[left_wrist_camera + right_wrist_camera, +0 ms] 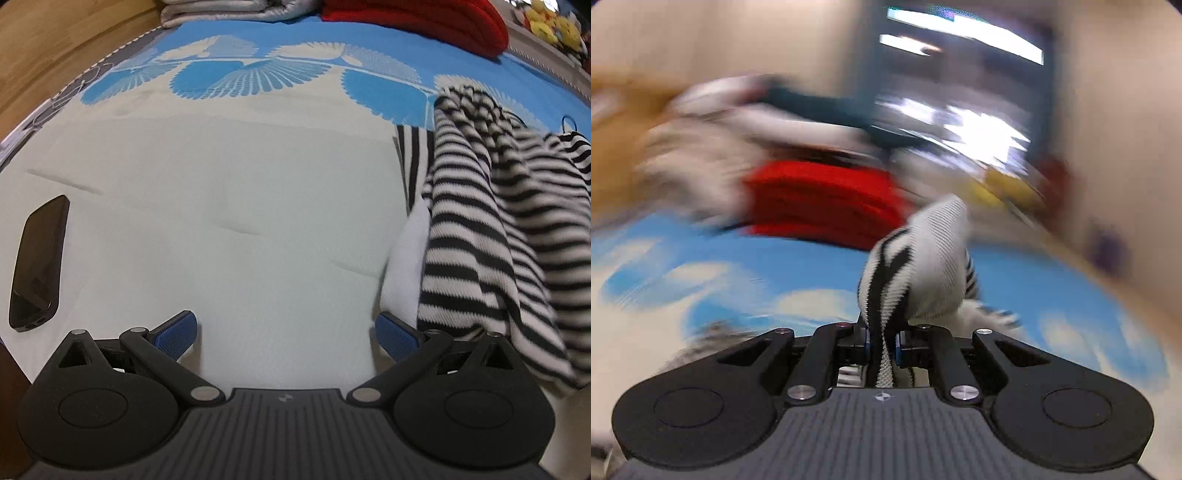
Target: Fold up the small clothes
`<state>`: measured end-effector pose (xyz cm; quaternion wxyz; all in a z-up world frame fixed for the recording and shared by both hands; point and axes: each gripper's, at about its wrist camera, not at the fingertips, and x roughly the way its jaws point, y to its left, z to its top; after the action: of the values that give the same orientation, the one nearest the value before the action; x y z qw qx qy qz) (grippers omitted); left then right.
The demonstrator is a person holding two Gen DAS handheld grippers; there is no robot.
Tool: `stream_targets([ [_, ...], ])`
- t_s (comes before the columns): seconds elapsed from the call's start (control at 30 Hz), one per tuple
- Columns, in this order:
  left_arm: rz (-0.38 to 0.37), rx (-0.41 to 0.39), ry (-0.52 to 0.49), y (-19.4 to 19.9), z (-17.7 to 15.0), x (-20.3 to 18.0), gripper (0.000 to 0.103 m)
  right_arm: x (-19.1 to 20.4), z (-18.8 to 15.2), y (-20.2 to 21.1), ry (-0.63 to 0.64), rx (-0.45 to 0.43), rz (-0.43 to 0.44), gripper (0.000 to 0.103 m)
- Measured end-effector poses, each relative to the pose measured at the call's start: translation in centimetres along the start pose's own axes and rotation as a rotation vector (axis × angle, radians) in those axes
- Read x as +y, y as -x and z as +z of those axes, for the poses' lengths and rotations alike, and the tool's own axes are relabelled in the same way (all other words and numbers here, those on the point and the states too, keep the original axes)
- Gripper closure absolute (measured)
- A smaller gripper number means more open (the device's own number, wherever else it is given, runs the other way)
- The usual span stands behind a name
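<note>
striped garment, black-and-white knit, hangs lifted at the right side of the left wrist view, blurred, its lower folds draping down over the right edge of the frame; a plain white piece shows just beside it on the left

in the right wrist view a bunched fold of the same striped garment rises from centre frame, pinched between the fingers of the right gripper, jaws clamped together on the fabric

left gripper at lower centre of its view, blue pads spread wide apart, nothing between them, only the pale bedsheet below

bed surface: white toward the bottom, blue with a white fan-leaf print toward the top

dark phone lies flat at the left edge of the frame, well apart from the garment

red folded cloth at upper right, grey folded bedding at upper centre, yellow plush toys in the top right corner

right wrist background heavily smeared
</note>
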<state>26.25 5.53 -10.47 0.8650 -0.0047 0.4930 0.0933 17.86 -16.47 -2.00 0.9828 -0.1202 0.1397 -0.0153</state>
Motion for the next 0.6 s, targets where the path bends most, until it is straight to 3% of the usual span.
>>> stream_targets([
  [0.1,0.000,-0.001,0.039,0.1,0.3,0.8,0.000,9.2,-2.6,0.7,0.304,0.015,0.198,0.092],
  [0.2,-0.006,0.007,0.060,0.0,0.3,1.3,0.000,14.7,-7.3,-0.4,0.441,0.172,0.337,0.092],
  [0.3,-0.017,-0.002,0.049,0.3,0.1,1.5,0.000,15.8,-9.6,-0.1,0.475,0.184,0.372,0.092],
  [0.4,-0.019,-0.008,0.049,0.3,0.2,1.5,0.000,14.8,-8.5,0.5,0.421,0.165,0.392,0.092],
  [0.5,-0.031,-0.025,0.086,0.6,0.4,2.0,0.000,13.3,-7.3,0.9,0.410,0.088,0.435,0.092],
  [0.6,-0.021,-0.079,0.139,1.6,0.7,2.6,0.000,14.0,-8.4,0.3,0.461,0.136,0.452,0.091],
])
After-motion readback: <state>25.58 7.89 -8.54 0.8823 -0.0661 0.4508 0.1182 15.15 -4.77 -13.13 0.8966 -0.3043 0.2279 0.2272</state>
